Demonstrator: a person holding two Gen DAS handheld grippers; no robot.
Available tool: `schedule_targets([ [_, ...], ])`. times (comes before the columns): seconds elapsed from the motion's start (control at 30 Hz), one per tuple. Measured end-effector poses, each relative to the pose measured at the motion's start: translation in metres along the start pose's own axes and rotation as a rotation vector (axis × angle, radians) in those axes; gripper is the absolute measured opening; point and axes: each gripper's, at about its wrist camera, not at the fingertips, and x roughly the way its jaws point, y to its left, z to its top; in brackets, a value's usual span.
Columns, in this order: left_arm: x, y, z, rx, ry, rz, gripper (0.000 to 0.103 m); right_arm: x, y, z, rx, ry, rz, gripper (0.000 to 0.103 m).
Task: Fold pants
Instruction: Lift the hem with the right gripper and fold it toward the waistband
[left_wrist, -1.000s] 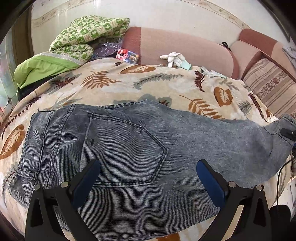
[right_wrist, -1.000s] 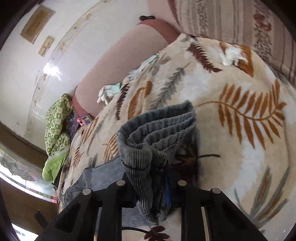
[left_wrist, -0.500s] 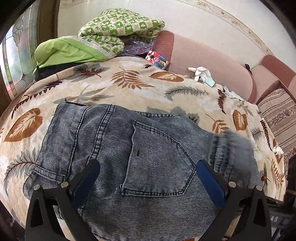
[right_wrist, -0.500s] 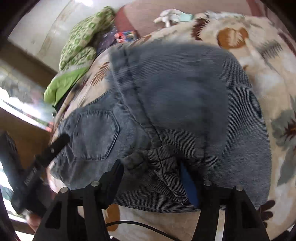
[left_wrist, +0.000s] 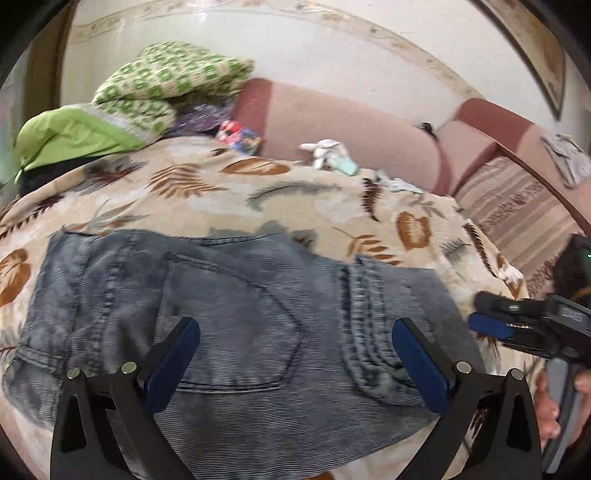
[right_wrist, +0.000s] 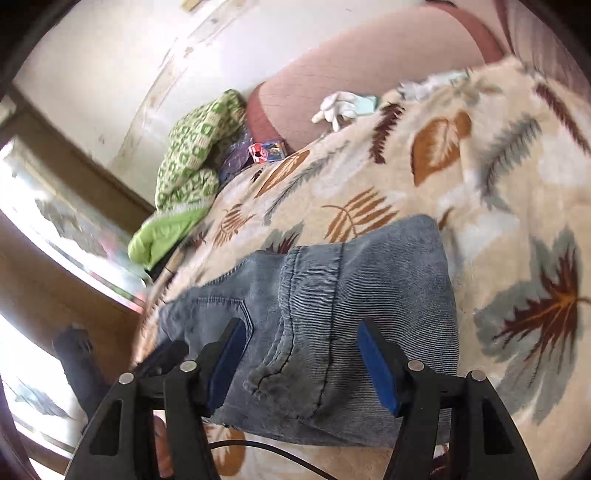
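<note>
Faded, ribbed grey-blue denim is seen in the pants (left_wrist: 236, 325). A soft, fuzzy leaf-print blanket (left_wrist: 303, 199) is spread beneath. At eleven o'clock, a green knitted cloth (left_wrist: 173, 81) is piled.

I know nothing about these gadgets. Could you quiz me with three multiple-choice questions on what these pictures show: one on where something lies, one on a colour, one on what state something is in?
1. Where do the jeans lie?
A. on the leaf-patterned blanket
B. over the sofa's backrest
C. on the floor

2. What colour are the pads on the tongs' fingers?
A. red
B. blue
C. yellow

3. What state are the right tongs in?
A. shut on the hem
B. shut on nothing
C. open, holding nothing

Answers:
1. A, since blanket shows all around the denim in both views.
2. B, as blue pads line the black fingers on the left tongs and the right ones alike.
3. C, because the right fingers stand wide apart over the folded leg, and no cloth is pinched between them.
</note>
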Motion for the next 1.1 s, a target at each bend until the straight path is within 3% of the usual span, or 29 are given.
schedule_targets([
  [0.13,0.014,-0.01,-0.005,0.039,0.021,0.026,0.103,0.032,-0.026,-0.008,0.062,0.124,-0.048,0.066],
  [0.3,0.025,0.0,-0.005,-0.009,0.052,0.036,0.103,0.044,0.017,-0.041,-0.308,0.15,-0.213,0.067],
  [0.4,0.024,-0.001,-0.006,-0.006,0.049,0.026,0.103,0.048,0.031,-0.063,-0.462,0.094,-0.305,0.068],
  [0.47,0.023,-0.004,-0.007,0.01,0.046,0.021,0.103,0.051,0.036,-0.068,-0.505,0.082,-0.316,0.068],
  [0.7,0.016,-0.002,-0.005,0.005,0.028,0.033,0.103,0.053,0.04,-0.064,-0.506,0.087,-0.248,0.068],
  [0.83,0.013,0.013,-0.001,-0.044,0.018,0.129,0.103,0.035,0.04,-0.034,-0.387,-0.025,-0.178,0.068],
  [0.93,0.016,0.024,-0.002,-0.071,0.057,0.205,0.103,0.045,0.04,-0.008,-0.346,-0.05,-0.241,0.068],
  [1.1,0.003,0.038,-0.006,-0.075,0.055,0.242,0.103,0.104,0.031,0.016,-0.318,0.04,-0.344,0.068],
])
